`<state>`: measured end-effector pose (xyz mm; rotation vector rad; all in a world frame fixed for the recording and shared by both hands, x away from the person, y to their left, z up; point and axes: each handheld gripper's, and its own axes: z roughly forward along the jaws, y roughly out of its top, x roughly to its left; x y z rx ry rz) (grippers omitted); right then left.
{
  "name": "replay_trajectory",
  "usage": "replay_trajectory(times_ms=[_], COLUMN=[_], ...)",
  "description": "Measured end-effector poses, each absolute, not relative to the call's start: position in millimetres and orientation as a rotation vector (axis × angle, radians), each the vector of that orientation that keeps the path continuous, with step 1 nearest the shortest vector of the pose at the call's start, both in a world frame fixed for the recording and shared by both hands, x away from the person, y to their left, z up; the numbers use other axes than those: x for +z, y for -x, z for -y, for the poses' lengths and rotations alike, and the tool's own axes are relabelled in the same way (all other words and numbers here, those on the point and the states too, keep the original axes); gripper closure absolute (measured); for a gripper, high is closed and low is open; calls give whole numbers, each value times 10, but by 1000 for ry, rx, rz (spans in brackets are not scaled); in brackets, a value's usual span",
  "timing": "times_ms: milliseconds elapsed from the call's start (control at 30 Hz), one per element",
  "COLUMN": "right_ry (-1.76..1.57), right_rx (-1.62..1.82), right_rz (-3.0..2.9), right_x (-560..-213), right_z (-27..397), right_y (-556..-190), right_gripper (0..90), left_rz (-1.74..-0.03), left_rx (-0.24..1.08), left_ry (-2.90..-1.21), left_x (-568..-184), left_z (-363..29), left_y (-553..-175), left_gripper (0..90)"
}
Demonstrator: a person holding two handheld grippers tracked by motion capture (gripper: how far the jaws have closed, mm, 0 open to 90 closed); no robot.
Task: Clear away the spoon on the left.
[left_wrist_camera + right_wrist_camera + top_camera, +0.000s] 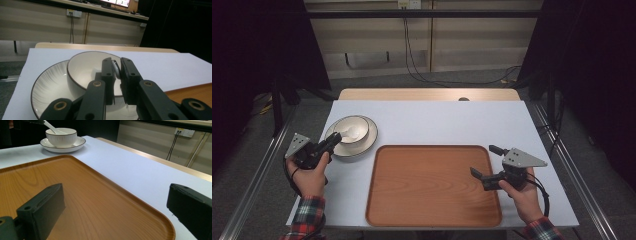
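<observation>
Over on the near-left part of the counter [437, 120], the left gripper [333, 140] reaches in over the bowl [352, 130], and its jaws are pinched close together on the handle of a white spoon [115, 68]. The left gripper view makes it plain: the handle is clamped right between the two black jaws, just above the bowl's near rim. That bowl sits upright on a wider ribbed plate [367, 144], both pale with a dark edge line. From the right gripper view, the spoon slants up out of the bowl toward the upper left.

Across the way, the right gripper [484, 163] hovers over the right edge of the wooden tray [432, 185], jaws spread wide with nothing between them. The tray lies flat at the near middle of the counter, its top-left corner just beside the plate. The person's hands, in plaid cuffs, grip both tools from the near side.
</observation>
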<state>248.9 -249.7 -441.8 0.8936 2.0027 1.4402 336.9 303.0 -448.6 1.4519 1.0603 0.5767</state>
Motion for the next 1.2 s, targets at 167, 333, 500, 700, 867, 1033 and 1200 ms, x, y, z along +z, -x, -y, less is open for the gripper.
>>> replay_trajectory(times_ms=[167, 333, 500, 700, 867, 1033, 1200], right_ry=[-906, -905, -907, -909, -907, -902, -908], right_rx=[1435, 1437, 1433, 1437, 1440, 1440, 1443], right_rz=[-1992, -1995, -1990, -1988, -1989, -1989, -1987], right_x=[-4417, -4419, -4422, -4422, -4422, -4422, -4417], right_z=[2507, 2502, 2503, 2501, 2499, 2502, 2512], right_y=[-2492, -2494, -2500, -2501, -2502, -2505, -2504], right_gripper=[12, 12, 12, 12, 12, 12, 12], left_rz=[-1054, -1057, -1047, -1058, -1058, -1061, -1066], left_rx=[596, 590, 595, 600, 598, 601, 603], left_ry=[-1448, -1429, -1427, -1410, -1392, -1378, -1351], left_x=[-4443, -4429, -4410, -4398, -4362, -4341, -4326], left_z=[-3028, -3058, -3057, -3032, -2984, -2938, -2871], left_y=[-3405, -3465, -3524, -3588, -3680, -3744, -3832], left_gripper=[840, 842, 843, 844, 848, 852, 854])
